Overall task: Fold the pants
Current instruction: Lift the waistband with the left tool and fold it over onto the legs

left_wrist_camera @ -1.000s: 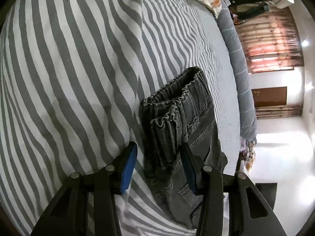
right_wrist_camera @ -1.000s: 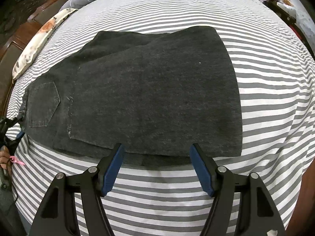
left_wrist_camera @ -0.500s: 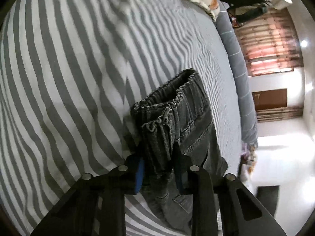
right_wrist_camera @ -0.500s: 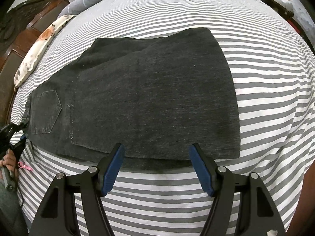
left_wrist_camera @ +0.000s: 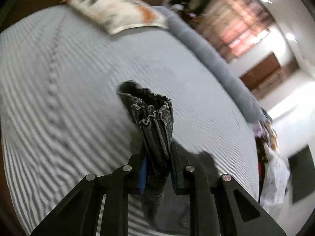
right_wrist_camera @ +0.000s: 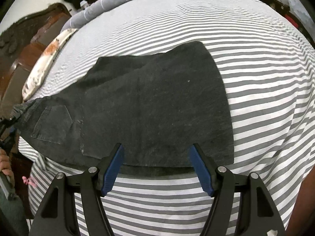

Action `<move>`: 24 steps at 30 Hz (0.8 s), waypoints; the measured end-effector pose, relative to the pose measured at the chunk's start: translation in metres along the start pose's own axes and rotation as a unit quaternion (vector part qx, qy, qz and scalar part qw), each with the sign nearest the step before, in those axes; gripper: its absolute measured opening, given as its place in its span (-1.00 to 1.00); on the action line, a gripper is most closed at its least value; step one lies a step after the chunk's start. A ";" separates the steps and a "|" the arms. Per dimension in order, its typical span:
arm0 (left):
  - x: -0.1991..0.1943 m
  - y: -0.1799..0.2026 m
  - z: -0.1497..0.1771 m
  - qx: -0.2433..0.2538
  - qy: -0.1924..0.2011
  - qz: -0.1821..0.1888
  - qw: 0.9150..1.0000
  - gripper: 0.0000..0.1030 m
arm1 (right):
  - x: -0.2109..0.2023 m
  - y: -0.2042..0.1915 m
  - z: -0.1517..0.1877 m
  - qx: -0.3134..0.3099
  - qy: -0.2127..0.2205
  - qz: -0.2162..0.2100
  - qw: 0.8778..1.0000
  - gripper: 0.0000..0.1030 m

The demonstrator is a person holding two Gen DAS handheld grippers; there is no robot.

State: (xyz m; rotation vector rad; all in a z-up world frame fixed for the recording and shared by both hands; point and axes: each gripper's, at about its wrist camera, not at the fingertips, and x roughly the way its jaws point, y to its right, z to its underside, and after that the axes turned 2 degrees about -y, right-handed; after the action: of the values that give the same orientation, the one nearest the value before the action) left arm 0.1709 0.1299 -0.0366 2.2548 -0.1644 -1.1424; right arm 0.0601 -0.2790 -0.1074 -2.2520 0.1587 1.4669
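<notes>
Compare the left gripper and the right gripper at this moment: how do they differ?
The left gripper has its jaws closing, its pads pressing the bunched waistband of the dark pants; the right gripper stands wide open with nothing between its pads. The left has the waistband raised; the right hangs above the pants' near edge. Both have blue pads and black fingers.

motion blur smears the striped sheet (left_wrist_camera: 59, 102) and pillow (left_wrist_camera: 116, 13) across the left wrist view; the pants (left_wrist_camera: 157, 129) vanish behind the gripper's fingers.
</notes>
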 end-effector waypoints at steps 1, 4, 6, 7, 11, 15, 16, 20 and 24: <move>-0.001 0.019 0.001 0.021 0.001 0.010 1.000 -0.62 | -0.003 0.003 -0.001 0.004 0.003 -0.004 1.000 0.30; 0.000 0.065 0.008 0.071 -0.007 0.034 0.997 -0.62 | -0.012 0.013 -0.002 0.016 0.014 -0.016 1.000 0.30; 0.006 0.101 0.020 0.111 -0.017 0.054 0.992 -0.63 | -0.018 0.022 -0.003 0.029 0.021 -0.025 0.999 0.30; 0.009 0.114 0.024 0.124 -0.022 0.059 0.990 -0.63 | -0.021 0.027 -0.004 0.035 0.025 -0.029 0.999 0.30; 0.029 0.169 0.055 0.174 -0.053 0.092 0.979 -0.63 | -0.035 0.053 -0.004 0.078 0.046 -0.045 0.995 0.30; 0.056 0.216 0.089 0.211 -0.088 0.116 0.966 -0.63 | -0.047 0.083 -0.005 0.123 0.064 -0.059 0.989 0.30; 0.064 0.226 0.099 0.221 -0.095 0.118 0.963 -0.63 | -0.050 0.089 -0.005 0.132 0.068 -0.062 0.987 0.30; 0.091 0.248 0.138 0.241 -0.130 0.119 0.954 -0.63 | -0.060 0.112 -0.008 0.153 0.084 -0.062 0.983 0.30; 0.105 0.262 0.177 0.283 -0.147 0.110 0.941 -0.63 | -0.064 0.131 -0.010 0.179 0.090 -0.071 0.977 0.30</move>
State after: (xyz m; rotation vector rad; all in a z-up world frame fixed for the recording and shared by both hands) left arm 0.1403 -0.2013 -0.0416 2.4362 -0.9491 -1.4345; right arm -0.0024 -0.4093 -0.0869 -2.0494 0.2875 1.0622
